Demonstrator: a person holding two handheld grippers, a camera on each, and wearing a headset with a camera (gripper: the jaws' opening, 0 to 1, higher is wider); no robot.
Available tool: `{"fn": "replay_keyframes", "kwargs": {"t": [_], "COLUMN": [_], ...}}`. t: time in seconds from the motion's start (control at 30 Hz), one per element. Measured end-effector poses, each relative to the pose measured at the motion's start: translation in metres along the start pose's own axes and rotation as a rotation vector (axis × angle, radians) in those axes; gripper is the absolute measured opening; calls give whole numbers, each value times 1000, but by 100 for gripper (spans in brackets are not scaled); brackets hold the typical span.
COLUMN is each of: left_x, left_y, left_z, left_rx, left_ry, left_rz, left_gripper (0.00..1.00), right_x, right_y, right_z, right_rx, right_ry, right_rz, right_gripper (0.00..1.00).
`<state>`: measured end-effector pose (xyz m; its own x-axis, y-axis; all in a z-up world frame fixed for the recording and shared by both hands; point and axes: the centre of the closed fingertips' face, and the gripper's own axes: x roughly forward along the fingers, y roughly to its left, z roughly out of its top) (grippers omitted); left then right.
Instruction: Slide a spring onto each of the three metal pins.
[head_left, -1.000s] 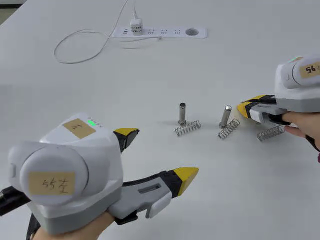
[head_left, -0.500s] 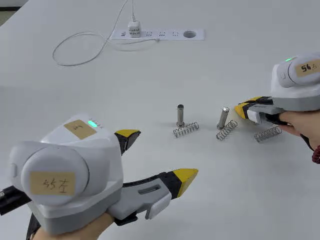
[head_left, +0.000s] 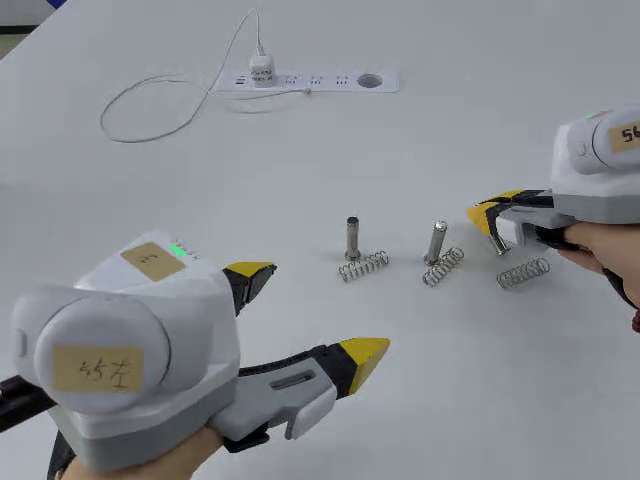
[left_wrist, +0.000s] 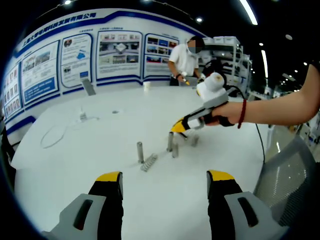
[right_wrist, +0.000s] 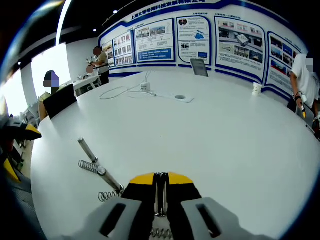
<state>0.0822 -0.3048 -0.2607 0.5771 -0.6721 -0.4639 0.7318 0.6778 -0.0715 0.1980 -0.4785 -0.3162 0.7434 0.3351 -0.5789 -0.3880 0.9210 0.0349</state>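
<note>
Head view: two smooth steel pins (head_left: 352, 238) stand upright on the matte white worktop (head_left: 300, 150), a coiled wire spring (head_left: 363, 265) lying at each foot. The right gripper (head_left: 490, 220) is clamped on the third pin (right_wrist: 160, 197), with a third spring (head_left: 523, 273) just beside it. The left gripper (head_left: 308, 310) gapes wide, empty.

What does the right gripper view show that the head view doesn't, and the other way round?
Right gripper view: wall posters, people in the room, and the third pin pinched in the shut right gripper. Head view: the whole left gripper, jaws open. Both: the left pin and middle pin standing, the left spring and middle spring lying beside them, and the power strip.
</note>
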Motion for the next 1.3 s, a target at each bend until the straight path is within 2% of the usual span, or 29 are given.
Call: {"fn": "replay_keyframes", "kwargs": {"t": [0.33,0.83,0.9,1.3], "left_x": [-3,-5,-5,-8], "left_y": [-1,-2,-2,-3], "left_z": [2,4,5,7], "left_rx": [2,14,14,21], "left_ry": [-9,-12,-14,-19], "left_rz": [-1,-1,-1,-3], "left_gripper": [69,67,66,66], "right_x": [-14,-32,-32,-38], "right_y": [0,-1,-1,-4], "right_z": [3,-3,-3,-4], "right_rx": [-3,22,25,33], "right_ry": [-10,-6,-17,-8], "right_rz": [-20,-69,-64,-79], "right_gripper": [8,8,8,8]}}
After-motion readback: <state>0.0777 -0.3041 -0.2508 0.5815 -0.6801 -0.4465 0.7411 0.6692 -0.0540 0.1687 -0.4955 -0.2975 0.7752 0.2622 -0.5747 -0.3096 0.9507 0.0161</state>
